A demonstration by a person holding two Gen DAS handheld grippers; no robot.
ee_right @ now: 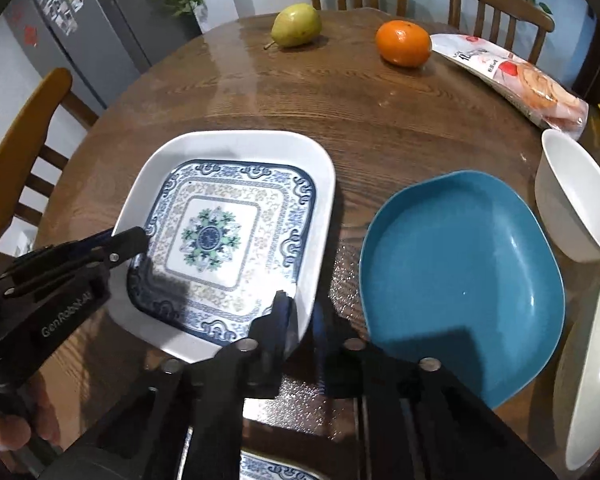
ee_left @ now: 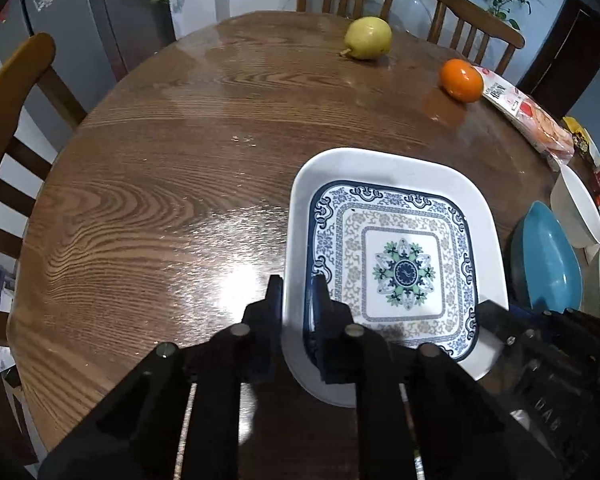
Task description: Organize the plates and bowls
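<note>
Both jaws straddling white dish (ee_right: 320, 184) rim, bare table (ee_left: 160, 184) leftward

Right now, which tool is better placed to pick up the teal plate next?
The right tool: the teal melamine plate lies just beside its tips. The left tool straddles the far-side rim of the white square dish holding the blue-patterned plate.

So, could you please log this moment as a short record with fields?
white dish: square white dish on the wooden table, patterned plate nested inside
left hand-held gripper: straddles the dish's left rim
right hand-held gripper: straddles the dish's right rim
beside dish: teal plate, white bowl
far side: pear, orange, snack packet
</note>
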